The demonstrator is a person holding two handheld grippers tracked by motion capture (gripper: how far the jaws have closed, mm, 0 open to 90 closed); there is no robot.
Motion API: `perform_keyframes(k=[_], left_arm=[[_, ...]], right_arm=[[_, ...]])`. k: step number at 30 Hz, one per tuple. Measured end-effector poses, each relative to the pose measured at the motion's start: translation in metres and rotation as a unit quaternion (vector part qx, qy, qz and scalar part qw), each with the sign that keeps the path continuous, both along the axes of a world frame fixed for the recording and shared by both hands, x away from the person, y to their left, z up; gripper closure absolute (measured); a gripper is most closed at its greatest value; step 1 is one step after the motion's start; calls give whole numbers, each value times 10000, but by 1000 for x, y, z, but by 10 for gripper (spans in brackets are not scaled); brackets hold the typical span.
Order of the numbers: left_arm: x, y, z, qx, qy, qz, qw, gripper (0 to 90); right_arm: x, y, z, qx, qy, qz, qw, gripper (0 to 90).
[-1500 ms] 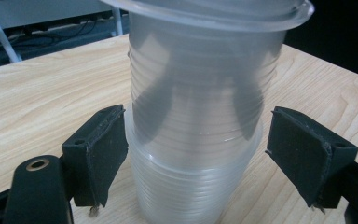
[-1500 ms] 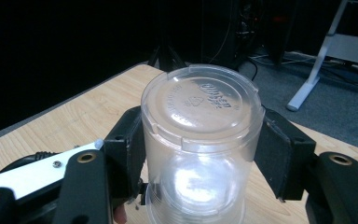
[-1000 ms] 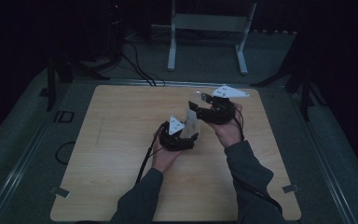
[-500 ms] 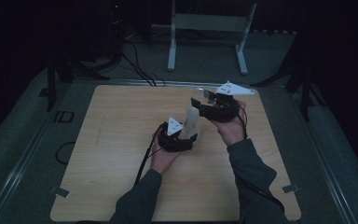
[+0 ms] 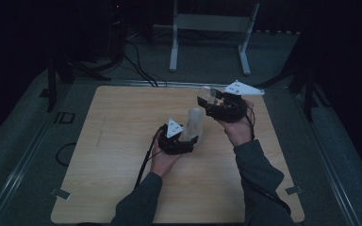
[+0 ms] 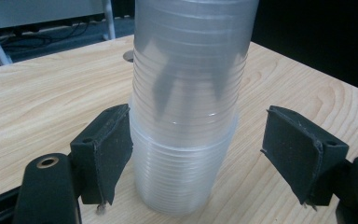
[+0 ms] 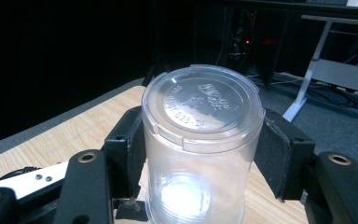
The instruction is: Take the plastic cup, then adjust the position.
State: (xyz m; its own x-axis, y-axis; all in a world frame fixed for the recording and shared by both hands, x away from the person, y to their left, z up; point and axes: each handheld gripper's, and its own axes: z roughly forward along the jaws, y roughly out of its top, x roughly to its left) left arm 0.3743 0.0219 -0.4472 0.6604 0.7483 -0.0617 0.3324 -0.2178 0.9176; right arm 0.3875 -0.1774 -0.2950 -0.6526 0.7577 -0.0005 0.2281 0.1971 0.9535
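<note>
Dark room all round, and a pale wooden table (image 5: 122,141) lit in the middle of it. On that table stands a stack of clear cups (image 5: 194,123), rims down, long axis straight up, just right of centre.

Left gripper (image 5: 185,144) sits on the near side of the stack, low at its base. From the left gripper view, the stack (image 6: 186,116) rises between the two black jaws: one pad brushes the lower cups, the other stands well clear. So that gripper is released, jaws apart, with the stack between them but not pinched. They have just been closing a touch, and the gap on one side remains.

Right gripper (image 5: 211,100) is up and to the far right of the stack, lifted off the table. It is clenched on a single clear cup (image 7: 200,140), upside down, base facing the camera, both pads pressing its sides. In the high view that single cup (image 5: 210,93) hangs above and just right of the stack's top, near but apart.

Here's what the next move looks to turn on: the held cup's axis is close to upright and so is the stack's, but they are not yet in line. The left hand is the nearer one to the stack, well placed to steady it.
</note>
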Motion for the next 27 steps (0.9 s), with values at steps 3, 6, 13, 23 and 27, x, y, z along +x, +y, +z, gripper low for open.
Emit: perform_keyframes(k=[3,6,13,23,27], left_arm=[[-1,0,0,0,-14,-12,10000,234],[-1,1,0,-27,-24,-3,10000,234],[-3,2,-1,-51,-29,-4,10000,234],[-8,1,-1,-58,-43,-79,9999,234],[-10,1,0,-84,-80,-85,9999,241]], right_arm=[[-1,-3,1,19,-25,-21,10000,395],[-1,-6,1,19,-15,-59,10000,395],[-1,-14,-1,49,2,-150,9999,395],[-7,-34,-4,106,3,-337,9994,395],[-9,-41,-7,115,13,-405,9991,396]])
